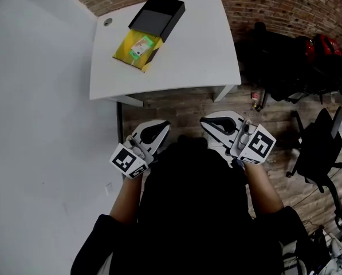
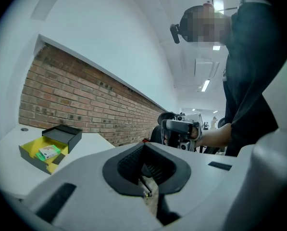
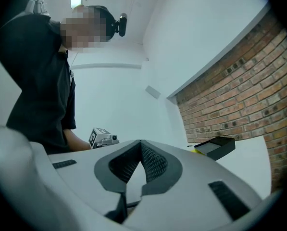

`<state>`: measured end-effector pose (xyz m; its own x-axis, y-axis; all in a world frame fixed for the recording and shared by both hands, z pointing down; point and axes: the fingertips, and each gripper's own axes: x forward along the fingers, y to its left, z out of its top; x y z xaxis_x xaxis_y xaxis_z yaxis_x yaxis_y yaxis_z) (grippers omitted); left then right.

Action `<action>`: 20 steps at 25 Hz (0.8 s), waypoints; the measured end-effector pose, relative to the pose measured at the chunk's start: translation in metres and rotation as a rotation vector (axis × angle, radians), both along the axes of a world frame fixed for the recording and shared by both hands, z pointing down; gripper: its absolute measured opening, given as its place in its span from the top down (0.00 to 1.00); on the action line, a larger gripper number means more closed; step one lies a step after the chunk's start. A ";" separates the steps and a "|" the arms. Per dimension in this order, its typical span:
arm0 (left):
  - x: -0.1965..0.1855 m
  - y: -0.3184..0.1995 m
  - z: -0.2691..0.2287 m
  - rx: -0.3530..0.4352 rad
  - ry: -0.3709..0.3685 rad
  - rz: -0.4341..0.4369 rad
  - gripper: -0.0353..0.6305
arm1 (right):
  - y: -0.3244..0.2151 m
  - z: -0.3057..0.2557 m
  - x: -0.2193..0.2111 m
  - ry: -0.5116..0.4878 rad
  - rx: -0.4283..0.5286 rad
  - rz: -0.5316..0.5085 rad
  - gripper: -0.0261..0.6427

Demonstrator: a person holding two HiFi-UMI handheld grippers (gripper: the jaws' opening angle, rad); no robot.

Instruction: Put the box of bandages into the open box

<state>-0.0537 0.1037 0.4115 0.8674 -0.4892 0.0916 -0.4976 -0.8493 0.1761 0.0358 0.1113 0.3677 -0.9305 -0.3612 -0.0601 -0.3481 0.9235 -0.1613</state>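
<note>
Though illegible, green-printed box of bandages (image 1: pixel 141 44)

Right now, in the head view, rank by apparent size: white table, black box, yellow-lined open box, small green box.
1. White table.
2. Black box and yellow-lined open box: too alike to rank; the black one hides part of the other.
3. Small green box.

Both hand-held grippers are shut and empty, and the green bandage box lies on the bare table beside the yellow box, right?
No: the head view shows the green bandage box inside the yellow box, not on the table beside it. The left hand-held gripper and right hand-held gripper are shut and empty.
</note>
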 end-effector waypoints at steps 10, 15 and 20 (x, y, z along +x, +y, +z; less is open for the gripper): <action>0.006 -0.001 0.013 -0.022 0.023 0.017 0.92 | 0.006 0.013 -0.008 0.067 0.002 -0.019 0.95; 0.012 0.003 0.020 -0.037 0.014 0.036 0.92 | 0.010 0.023 0.001 0.131 -0.020 -0.028 0.95; 0.014 0.001 0.016 -0.025 0.020 0.030 0.92 | 0.016 0.024 0.001 0.143 -0.005 -0.045 0.95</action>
